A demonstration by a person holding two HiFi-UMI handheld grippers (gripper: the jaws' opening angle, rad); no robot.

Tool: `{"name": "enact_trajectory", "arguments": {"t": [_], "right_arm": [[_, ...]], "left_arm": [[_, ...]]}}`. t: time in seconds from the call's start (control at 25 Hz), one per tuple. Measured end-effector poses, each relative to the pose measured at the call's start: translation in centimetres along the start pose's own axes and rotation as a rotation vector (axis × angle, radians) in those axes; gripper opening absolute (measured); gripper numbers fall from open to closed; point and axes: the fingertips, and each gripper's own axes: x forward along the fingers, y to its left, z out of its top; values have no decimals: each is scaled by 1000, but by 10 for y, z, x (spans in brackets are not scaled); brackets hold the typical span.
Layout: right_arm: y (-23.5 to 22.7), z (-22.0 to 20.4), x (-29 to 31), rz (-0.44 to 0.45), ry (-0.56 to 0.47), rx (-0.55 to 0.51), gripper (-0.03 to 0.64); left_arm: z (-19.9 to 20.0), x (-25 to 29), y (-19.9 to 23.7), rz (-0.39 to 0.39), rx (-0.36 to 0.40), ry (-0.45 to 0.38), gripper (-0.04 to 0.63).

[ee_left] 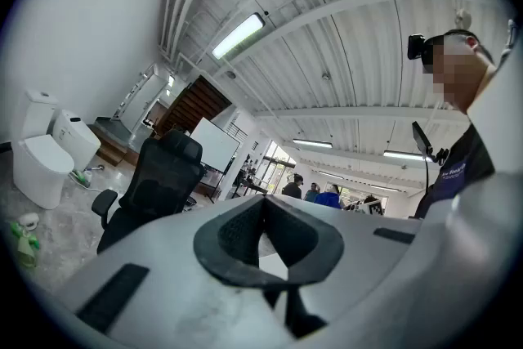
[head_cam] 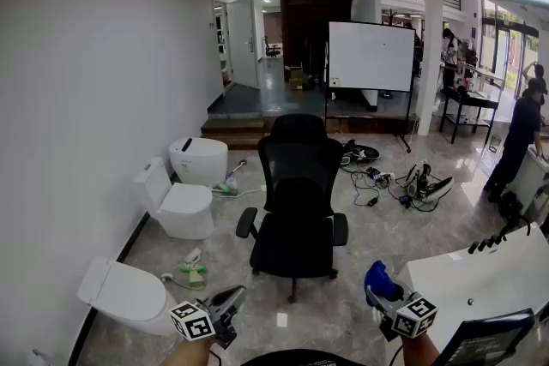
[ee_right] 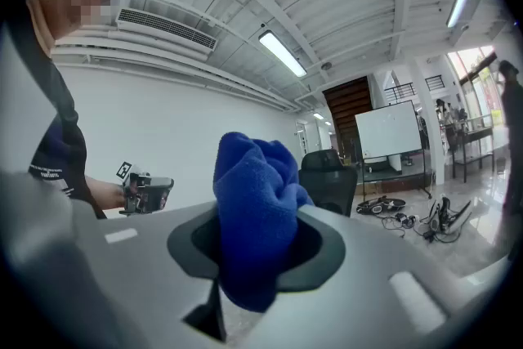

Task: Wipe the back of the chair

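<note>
The black office chair (head_cam: 296, 184) stands in the middle of the shiny floor (head_cam: 386, 236), far from both grippers. It has a tall net-like back, a head pad on top, two arm rests and a foot with spokes. White toilets (head_cam: 176, 206) sit to its left by the wall. A whiteboard (head_cam: 371, 56) stands behind it. Cables (head_cam: 377, 184) lie on the floor to its right. The right gripper (head_cam: 383, 297) is low and near the camera, and its fingers squeeze a fluffy blue cloth (ee_right: 253, 200), bunched up in a ball. The left gripper (head_cam: 230, 301) is low too, with its fingers pressed together and nothing in them. A white table (head_cam: 480, 279) is just beside the right gripper.
</note>
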Motion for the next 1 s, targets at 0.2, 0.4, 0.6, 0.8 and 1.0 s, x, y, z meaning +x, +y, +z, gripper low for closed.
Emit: {"name": "enact_trajectory", "arguments": {"t": [0.2, 0.4, 0.6, 0.8, 1.0], "right_arm": [[-23, 3, 3, 2, 5, -19, 121], [-34, 11, 31, 7, 6, -18, 120], [-26, 25, 96, 11, 4, -38, 120], [-15, 53, 176, -5, -26, -21, 120], [-7, 60, 254, -42, -49, -14, 120]], "left_arm": [[-13, 18, 0, 3, -4, 4, 6], [0, 26, 21, 25, -11, -3, 6], [30, 25, 73, -1, 9, -17, 6], [76, 25, 140, -27, 36, 6, 6], [108, 17, 213, -57, 52, 28, 6]]}}
